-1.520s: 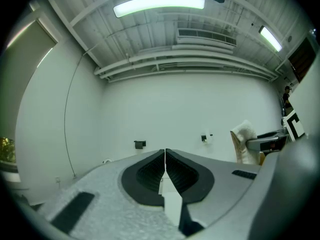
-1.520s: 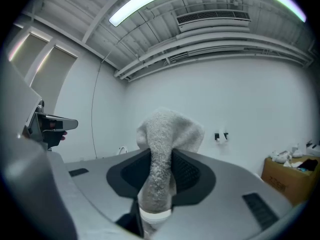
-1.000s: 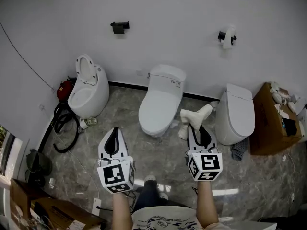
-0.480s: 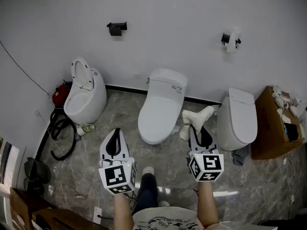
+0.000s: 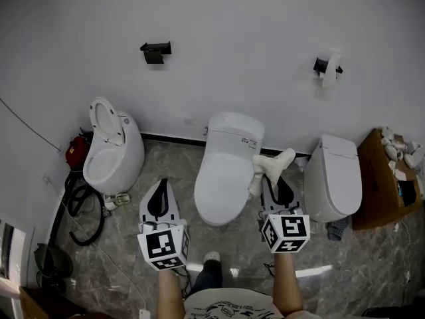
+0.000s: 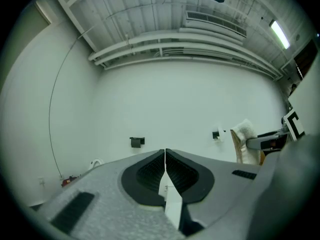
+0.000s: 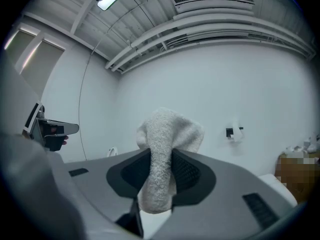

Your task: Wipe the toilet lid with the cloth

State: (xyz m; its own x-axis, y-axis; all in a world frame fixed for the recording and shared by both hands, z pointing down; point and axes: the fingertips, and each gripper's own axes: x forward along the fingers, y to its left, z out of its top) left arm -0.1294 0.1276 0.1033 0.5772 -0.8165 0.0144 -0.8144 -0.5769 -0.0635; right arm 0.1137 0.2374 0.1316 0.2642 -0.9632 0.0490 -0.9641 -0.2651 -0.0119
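- A bathroom seen from above: three white toilets stand along a pale wall on a grey marbled floor. A person faces them with a gripper in each hand.
- The right gripper (image 5: 271, 180) pinches a white terry cloth (image 5: 270, 164). In the right gripper view its jaws clamp the cloth at mid-length, with a bunched fold standing above the pads and a short tail hanging below.
- The left gripper (image 5: 159, 185) carries nothing. In the left gripper view its jaws are pressed together with no gap between them.
- The middle toilet (image 5: 234, 128) has its lid (image 5: 222, 185) down, directly in front of the person.
- From the head view the cloth lies over the right edge of that lid. Both gripper cameras look level at the wall and ceiling, so the cloth appears to be held up in the air rather than resting on the lid.
- The left toilet (image 5: 114, 153) has its lid raised; the right toilet (image 5: 342, 175) is closed.
- A toilet-paper holder (image 5: 327, 67) is fixed to the wall above the right toilet.
- Progress: the cloth is in hand and the person is in position, but wiping does not seem to have begun. The whole lid surface is left to do, starting with lowering the cloth onto it.
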